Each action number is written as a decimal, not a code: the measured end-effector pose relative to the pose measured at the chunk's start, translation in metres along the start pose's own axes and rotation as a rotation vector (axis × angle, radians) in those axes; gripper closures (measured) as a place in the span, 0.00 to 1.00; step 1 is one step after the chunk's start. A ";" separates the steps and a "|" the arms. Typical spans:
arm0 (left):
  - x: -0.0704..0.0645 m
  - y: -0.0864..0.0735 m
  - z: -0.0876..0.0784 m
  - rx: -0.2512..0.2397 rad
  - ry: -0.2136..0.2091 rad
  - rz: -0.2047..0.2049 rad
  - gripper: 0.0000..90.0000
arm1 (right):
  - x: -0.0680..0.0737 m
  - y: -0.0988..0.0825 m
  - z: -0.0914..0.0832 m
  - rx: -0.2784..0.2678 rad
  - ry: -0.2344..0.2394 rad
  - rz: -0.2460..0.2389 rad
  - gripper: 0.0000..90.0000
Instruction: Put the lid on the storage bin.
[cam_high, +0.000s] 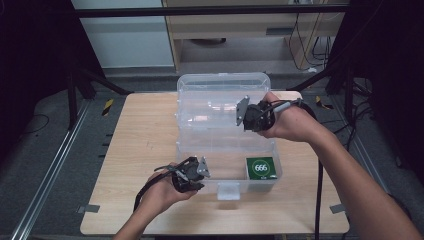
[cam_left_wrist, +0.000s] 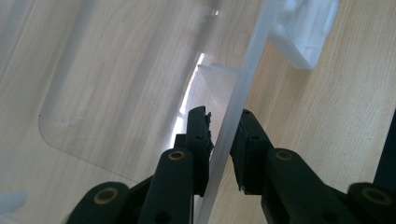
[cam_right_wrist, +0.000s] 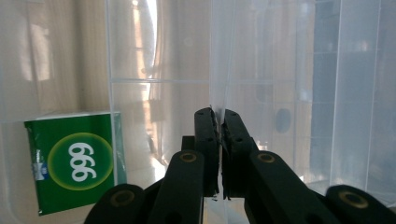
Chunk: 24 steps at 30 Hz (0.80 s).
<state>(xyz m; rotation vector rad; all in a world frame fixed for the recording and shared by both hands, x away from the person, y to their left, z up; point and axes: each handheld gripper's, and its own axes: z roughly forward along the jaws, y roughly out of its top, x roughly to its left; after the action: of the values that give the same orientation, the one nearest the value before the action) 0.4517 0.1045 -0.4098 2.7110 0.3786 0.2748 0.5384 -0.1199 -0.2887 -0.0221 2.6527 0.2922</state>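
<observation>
The danger, as I judge it, is the clear storage box (cam_high: 227, 150) skidding or tipping on the tabletop (cam_high: 140, 145) if my two hands pull unevenly, since thin plastic slips easily; my left gripper (cam_left_wrist: 219, 140) straddles the box's front wall near its latch (cam_left_wrist: 306, 35), jaws slightly apart, barely touching; my right gripper (cam_right_wrist: 218, 135) is pinched nearly closed on a thin clear panel inside the box; the green packet (cam_high: 261, 168) lies in the box's front right corner.

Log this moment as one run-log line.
left gripper: astride box front wall, jaws slightly apart | right gripper: shut on lid edge | green packet: inside box, right corner
</observation>
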 end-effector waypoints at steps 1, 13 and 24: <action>0.000 0.000 0.000 -0.001 -0.001 -0.002 0.86 | 0.003 0.000 -0.001 -0.002 -0.002 -0.005 0.96; -0.008 -0.002 0.001 -0.010 0.006 -0.085 0.85 | 0.034 -0.004 -0.011 -0.028 -0.047 -0.024 0.95; -0.004 -0.002 0.001 -0.012 0.028 -0.003 0.84 | 0.053 -0.010 -0.013 -0.068 -0.074 -0.010 0.94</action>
<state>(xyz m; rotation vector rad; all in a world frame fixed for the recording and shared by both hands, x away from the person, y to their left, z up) 0.4479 0.1044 -0.4121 2.6969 0.3872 0.3142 0.4859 -0.1305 -0.3040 -0.0456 2.5674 0.3727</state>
